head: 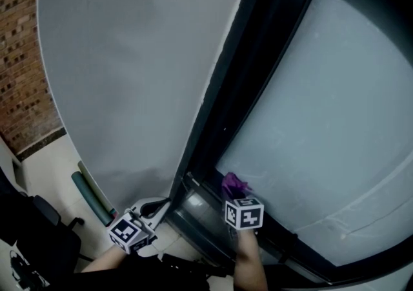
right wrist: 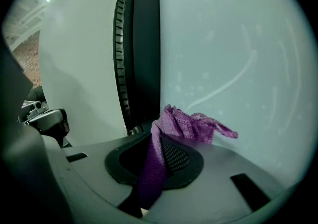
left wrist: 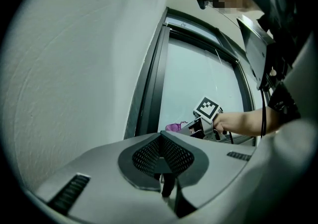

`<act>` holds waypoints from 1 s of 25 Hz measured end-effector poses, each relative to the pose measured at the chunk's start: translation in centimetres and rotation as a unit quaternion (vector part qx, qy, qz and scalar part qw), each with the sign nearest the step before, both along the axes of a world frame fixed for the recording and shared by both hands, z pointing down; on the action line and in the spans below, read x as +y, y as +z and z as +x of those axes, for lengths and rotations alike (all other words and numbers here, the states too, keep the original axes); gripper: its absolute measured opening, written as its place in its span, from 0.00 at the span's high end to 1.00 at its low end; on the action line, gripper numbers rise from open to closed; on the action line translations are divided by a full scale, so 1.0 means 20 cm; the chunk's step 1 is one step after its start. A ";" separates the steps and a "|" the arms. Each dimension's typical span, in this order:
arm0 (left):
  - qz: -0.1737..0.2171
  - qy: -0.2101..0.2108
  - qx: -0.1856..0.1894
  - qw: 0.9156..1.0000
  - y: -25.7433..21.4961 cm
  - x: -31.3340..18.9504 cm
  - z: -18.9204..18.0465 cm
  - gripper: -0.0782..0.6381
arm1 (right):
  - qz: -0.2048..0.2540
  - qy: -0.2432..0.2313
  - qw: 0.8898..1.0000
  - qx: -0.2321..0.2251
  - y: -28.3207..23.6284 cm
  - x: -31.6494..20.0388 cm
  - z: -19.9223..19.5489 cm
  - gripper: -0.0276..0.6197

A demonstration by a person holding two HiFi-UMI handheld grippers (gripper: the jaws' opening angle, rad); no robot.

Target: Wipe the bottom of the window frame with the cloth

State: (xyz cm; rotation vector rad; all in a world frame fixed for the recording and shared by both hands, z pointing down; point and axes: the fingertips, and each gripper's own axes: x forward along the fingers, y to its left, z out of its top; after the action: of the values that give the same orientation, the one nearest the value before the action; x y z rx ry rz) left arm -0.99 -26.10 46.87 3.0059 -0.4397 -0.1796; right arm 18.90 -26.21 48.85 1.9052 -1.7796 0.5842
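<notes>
The cloth (head: pixel 233 184) is at the low centre of the head view, clamped in my right gripper (head: pixel 235 198). Its free end is bunched up near the glass (head: pixel 322 115), just above the frame (head: pixel 284 239) bottom. I judge it needs lowering onto that rail, pressing flat and dragging along in one firm line. My left gripper (head: pixel 157 210), lower left, is closed on nothing and best held clear.

Grey left hand-held gripper (head: pixel 161 206), black-white marker cube (head: pixel 129 231)
</notes>
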 end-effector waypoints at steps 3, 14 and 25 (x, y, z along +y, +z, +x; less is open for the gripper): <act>0.002 -0.007 -0.002 1.000 0.04 0.04 -0.03 0.89 | 0.003 -0.007 1.000 0.006 0.04 0.00 -0.02 0.86; -0.010 -0.046 -0.003 0.999 0.02 0.02 -0.20 0.89 | -0.007 -0.043 0.998 0.042 -0.02 -0.16 -0.12 0.86; -0.013 -0.050 -0.005 0.999 0.03 0.02 -0.21 0.89 | -0.001 -0.076 0.996 0.044 -0.02 -0.21 -0.24 0.86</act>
State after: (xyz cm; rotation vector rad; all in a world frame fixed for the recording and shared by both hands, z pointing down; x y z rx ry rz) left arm -5.29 -25.73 47.38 2.9626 -0.5881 -0.1662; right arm 14.15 -30.48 48.52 1.7462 -1.8460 0.4412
